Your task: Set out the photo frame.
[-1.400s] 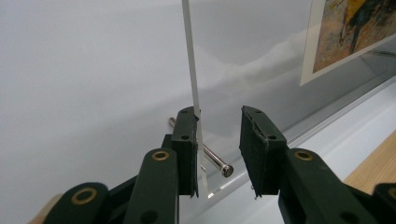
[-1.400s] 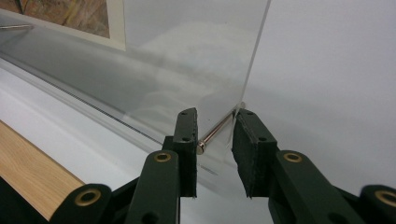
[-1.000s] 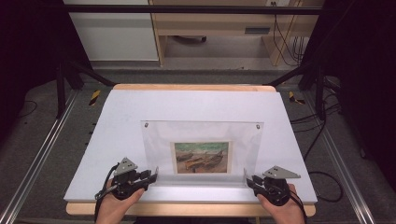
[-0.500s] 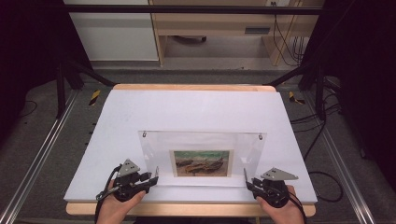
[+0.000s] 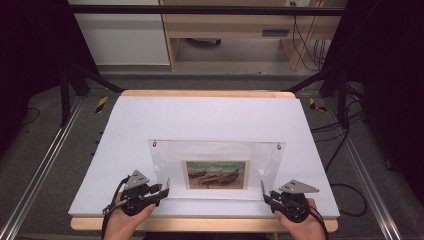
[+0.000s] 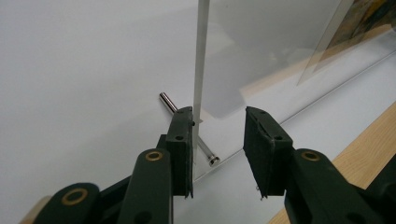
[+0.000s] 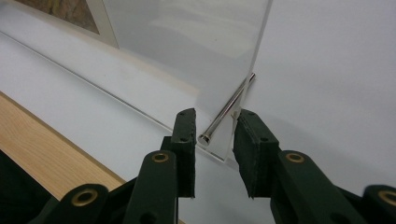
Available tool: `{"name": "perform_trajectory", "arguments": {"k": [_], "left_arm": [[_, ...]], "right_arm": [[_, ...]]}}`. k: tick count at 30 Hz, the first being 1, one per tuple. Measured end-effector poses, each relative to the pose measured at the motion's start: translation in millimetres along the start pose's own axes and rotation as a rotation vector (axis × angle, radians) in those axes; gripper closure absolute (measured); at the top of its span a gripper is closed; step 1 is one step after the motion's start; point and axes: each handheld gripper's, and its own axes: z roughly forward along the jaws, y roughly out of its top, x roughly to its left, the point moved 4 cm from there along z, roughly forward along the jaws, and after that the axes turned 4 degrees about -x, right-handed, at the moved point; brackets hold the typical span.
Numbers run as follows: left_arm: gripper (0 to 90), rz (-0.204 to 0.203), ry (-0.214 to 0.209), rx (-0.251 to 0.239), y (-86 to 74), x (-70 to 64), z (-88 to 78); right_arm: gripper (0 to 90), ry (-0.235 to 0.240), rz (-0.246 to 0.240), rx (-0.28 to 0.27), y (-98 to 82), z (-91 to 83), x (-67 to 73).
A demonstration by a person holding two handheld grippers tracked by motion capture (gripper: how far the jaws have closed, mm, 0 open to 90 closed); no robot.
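At the acrylic frame [image 5: 217, 167] (standing upright), each hand-held gripper's jaws parted around a lower corner, none clamping.

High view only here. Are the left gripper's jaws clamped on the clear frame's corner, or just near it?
Observer: Not clamped. The left gripper is open and straddles the side edge of the clear frame. One jaw sits right at the panel and the other stands off.
Operator: Anything at that corner?
Observer: A left pin of shiny metal runs through the panel's bottom corner and passes behind the near jaw.
Operator: Right side?
Observer: The right gripper is open too. The head of the right pin sits between its jaws, with a gap on each side.
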Motion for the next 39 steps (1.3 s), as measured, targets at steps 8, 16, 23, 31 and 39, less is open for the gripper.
{"name": "perform_trajectory", "arguments": {"k": [8,16,23,31,39], "left_arm": [[62.1,-0.003,-0.005,0.000,0.0,0.1,-0.2],[51.0,-0.031,-0.002,-0.032,1.1,2.1,-0.5],[37.0,-0.029,-0.040,-0.039,2.8,6.2,-1.9],[26.0,-0.016,-0.083,-0.046,4.3,12.2,-8.7],[21.9,-0.019,-0.038,-0.086,5.7,38.1,-29.0]], "right_arm": [[68.9,0.002,0.007,0.001,-0.3,0.4,0.7],[60.3,0.014,0.012,-0.013,0.7,0.9,1.0],[37.4,0.009,0.014,-0.038,3.4,-2.5,-3.2],[26.7,-0.005,0.032,-0.081,-0.3,-19.0,-16.0],[24.7,-0.055,0.072,-0.154,-0.9,-34.7,-35.4]]}}
